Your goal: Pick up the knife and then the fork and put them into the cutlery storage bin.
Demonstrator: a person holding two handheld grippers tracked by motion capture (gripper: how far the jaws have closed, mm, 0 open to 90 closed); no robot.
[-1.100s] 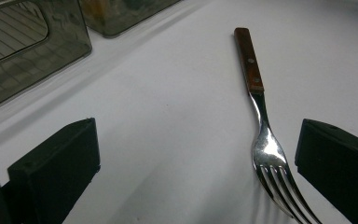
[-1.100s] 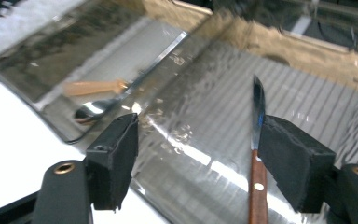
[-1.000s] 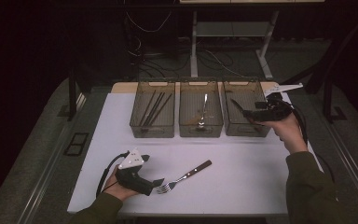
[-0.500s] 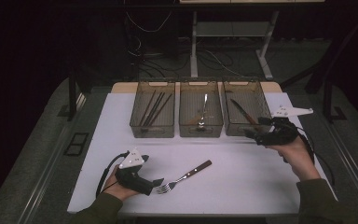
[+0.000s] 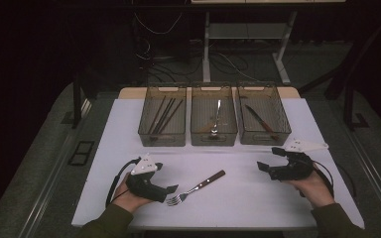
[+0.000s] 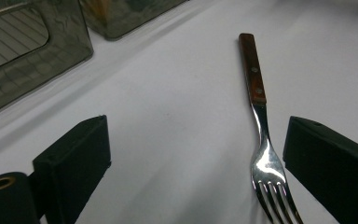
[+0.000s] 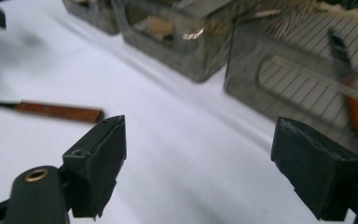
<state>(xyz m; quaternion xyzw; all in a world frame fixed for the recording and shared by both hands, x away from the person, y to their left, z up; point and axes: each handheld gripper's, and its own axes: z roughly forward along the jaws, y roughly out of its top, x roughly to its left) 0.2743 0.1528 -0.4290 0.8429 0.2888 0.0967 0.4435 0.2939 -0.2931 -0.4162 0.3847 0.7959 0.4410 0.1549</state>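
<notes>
A fork (image 5: pixel 196 188) with a brown wooden handle lies on the white mat, tines toward me. My left gripper (image 5: pixel 166 177) rests on the mat just left of it. In the left gripper view the fork (image 6: pixel 261 135) lies between the jaws, close to the right one, and neither pad touches it. The left gripper (image 6: pixel 200 168) is open, and its jaws have just been closing a little. My right gripper (image 5: pixel 270 159) hovers low at the mat's right side, open and holding nothing (image 7: pixel 200 168). The fork's handle (image 7: pixel 58 111) shows at the left of the right gripper view.
Three clear bins stand in a row at the back of the mat (image 5: pixel 238 198). The left bin (image 5: pixel 161 139) holds dark sticks, the middle bin (image 5: pixel 213 139) a metal utensil. In the right bin (image 5: pixel 265 139) lies a knife (image 5: pixel 259 120).
My right gripper came away from the right bin, moving toward me and down to just above the mat. The left hand and the fork stayed put.
</notes>
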